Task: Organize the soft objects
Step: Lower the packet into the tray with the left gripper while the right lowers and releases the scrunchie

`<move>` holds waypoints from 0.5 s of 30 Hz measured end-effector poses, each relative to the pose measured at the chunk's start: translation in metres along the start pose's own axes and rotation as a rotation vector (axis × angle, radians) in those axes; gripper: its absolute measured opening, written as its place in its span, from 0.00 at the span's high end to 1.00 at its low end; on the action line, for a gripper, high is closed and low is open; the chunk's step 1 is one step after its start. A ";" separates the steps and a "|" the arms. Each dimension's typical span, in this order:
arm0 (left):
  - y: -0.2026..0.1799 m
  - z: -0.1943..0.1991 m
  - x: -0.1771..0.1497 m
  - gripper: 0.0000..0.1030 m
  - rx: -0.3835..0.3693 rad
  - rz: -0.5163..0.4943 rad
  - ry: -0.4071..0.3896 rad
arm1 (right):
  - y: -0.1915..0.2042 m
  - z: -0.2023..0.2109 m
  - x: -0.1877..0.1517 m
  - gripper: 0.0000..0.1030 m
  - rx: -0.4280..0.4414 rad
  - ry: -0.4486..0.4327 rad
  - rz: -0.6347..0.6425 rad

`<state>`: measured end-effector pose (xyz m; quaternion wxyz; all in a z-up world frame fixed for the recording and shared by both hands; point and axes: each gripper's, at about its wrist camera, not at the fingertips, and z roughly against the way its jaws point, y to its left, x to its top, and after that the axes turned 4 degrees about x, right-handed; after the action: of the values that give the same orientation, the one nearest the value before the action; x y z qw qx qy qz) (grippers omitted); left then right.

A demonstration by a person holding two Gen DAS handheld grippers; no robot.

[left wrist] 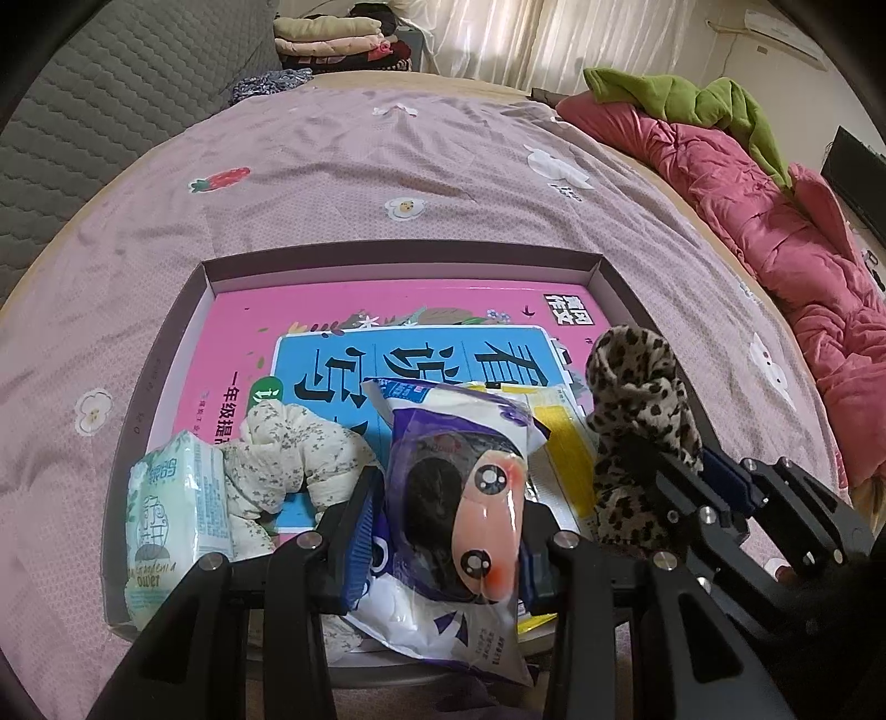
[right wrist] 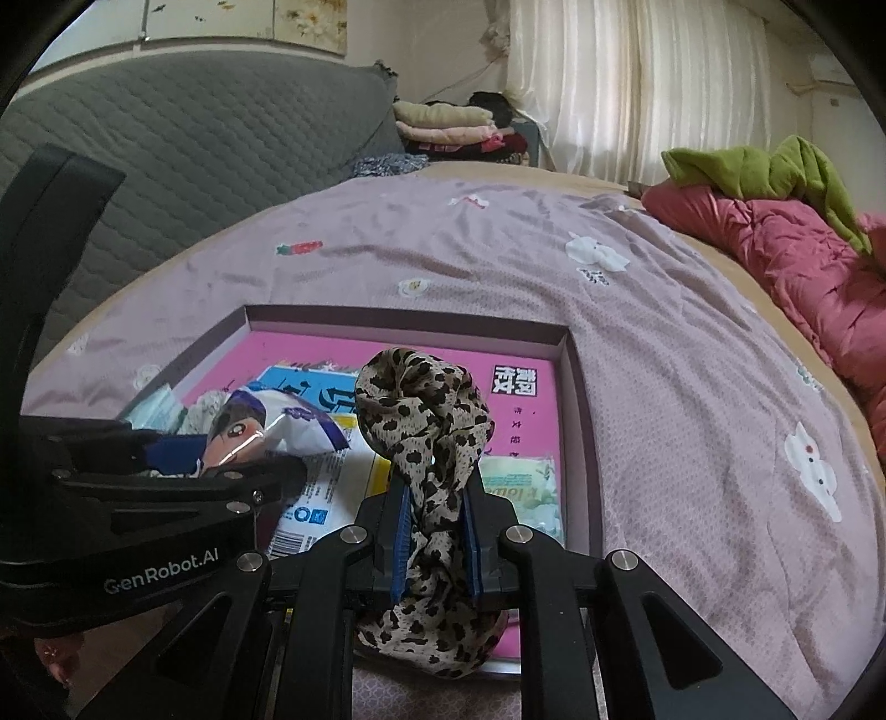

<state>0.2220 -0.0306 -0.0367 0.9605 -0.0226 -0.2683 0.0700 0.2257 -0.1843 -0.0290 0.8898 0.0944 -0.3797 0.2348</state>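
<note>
My left gripper (left wrist: 443, 531) is shut on a white and purple cartoon snack bag (left wrist: 459, 498) over the near part of a shallow box (left wrist: 404, 249) on the bed. My right gripper (right wrist: 434, 531) is shut on a leopard-print cloth (right wrist: 426, 410), held upright over the box's near right side; the cloth also shows in the left wrist view (left wrist: 637, 421). Inside the box lie a pink and blue book (left wrist: 387, 327), a floral cream cloth (left wrist: 288, 459), a green tissue pack (left wrist: 171, 515) and a pale green packet (right wrist: 520, 482).
The pink printed bedsheet (left wrist: 387, 166) spreads around the box. A red quilt (left wrist: 775, 221) with a green cloth (left wrist: 692, 94) lies along the right. Folded clothes (left wrist: 332, 39) are stacked at the back, beside a grey quilted headboard (left wrist: 111, 94).
</note>
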 end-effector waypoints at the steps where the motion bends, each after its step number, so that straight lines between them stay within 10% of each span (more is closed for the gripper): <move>1: 0.000 0.000 0.000 0.61 0.000 0.000 0.000 | 0.000 -0.002 -0.001 0.82 -0.002 0.007 0.003; 15: 0.002 0.001 -0.001 0.61 0.013 -0.007 -0.007 | -0.002 -0.005 0.000 0.73 0.011 0.020 -0.003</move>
<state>0.2204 -0.0289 -0.0360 0.9599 -0.0150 -0.2714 0.0685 0.2296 -0.1843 -0.0327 0.8934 0.0976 -0.3692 0.2365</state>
